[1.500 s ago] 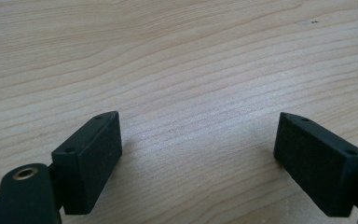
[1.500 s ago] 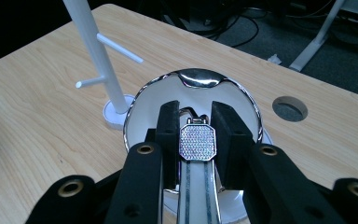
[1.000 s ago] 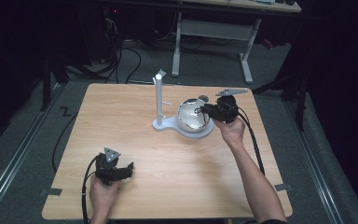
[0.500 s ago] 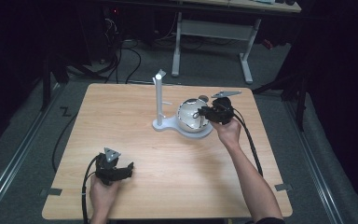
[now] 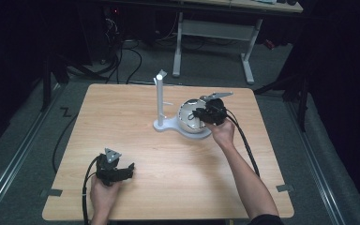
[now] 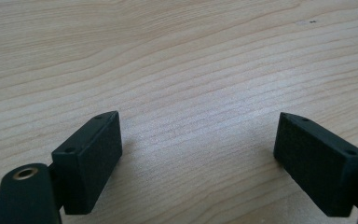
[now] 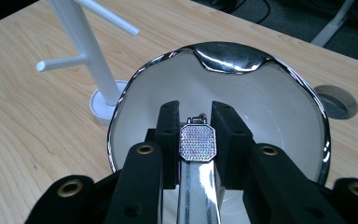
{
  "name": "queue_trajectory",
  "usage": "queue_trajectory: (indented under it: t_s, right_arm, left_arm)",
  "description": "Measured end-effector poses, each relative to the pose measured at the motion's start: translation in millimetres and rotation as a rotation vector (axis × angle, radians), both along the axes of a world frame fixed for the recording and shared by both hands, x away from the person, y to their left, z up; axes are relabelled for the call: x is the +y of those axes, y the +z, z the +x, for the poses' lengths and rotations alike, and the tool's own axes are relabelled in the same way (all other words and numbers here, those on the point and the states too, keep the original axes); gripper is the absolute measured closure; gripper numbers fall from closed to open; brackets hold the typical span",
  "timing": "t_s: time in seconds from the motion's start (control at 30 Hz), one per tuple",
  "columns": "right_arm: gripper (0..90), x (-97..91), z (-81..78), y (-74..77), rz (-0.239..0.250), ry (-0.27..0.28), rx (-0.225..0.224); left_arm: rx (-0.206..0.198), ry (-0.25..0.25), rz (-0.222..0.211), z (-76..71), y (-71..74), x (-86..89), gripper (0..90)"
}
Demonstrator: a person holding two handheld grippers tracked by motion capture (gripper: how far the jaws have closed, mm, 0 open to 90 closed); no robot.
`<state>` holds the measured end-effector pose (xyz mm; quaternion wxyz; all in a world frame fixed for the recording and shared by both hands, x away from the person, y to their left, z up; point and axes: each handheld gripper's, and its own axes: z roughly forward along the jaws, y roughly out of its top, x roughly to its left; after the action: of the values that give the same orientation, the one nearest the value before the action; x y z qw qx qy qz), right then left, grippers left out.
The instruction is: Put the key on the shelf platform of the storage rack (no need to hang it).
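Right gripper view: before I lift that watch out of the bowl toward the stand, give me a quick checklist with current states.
1. Right tool shut on the watch: ok.
2. Watch face centred between the jaws: ok.
3. Strap free of the bowl: cannot tell, hidden below the jaws.
4. Stand upright, pegs bare: ok.
5. Left tool open, parked on the table away from the path: ok.

Overhead view; two close gripper views
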<state>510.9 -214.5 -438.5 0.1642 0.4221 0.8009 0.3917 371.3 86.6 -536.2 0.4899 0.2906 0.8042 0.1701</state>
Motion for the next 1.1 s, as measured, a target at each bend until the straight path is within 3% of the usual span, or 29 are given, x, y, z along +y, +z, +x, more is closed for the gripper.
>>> queue_trajectory:
  t_s: [0.3,0.73,0.97,1.1]
  right_arm:
    - [74.0,10.8,12.8,-6.9,-0.033,-0.003,0.008]
    - [73.4,14.4,23.2,-11.0,-0.030,-0.012,0.003]
    - [62.9,11.7,23.3,-8.2,0.012,-0.028,0.021]
    - [57.5,8.2,17.8,-6.6,0.001,-0.023,0.014]
  left_arm:
    - [-0.001,0.000,0.004,0.1,-0.2,0.3,15.6]
    - [0.002,0.006,-0.002,0.1,0.1,-0.2,15.6]
    - [0.003,0.009,-0.005,0.1,0.2,-0.5,15.6]
    - [-0.001,0.001,0.004,0.0,-0.2,0.1,15.6]
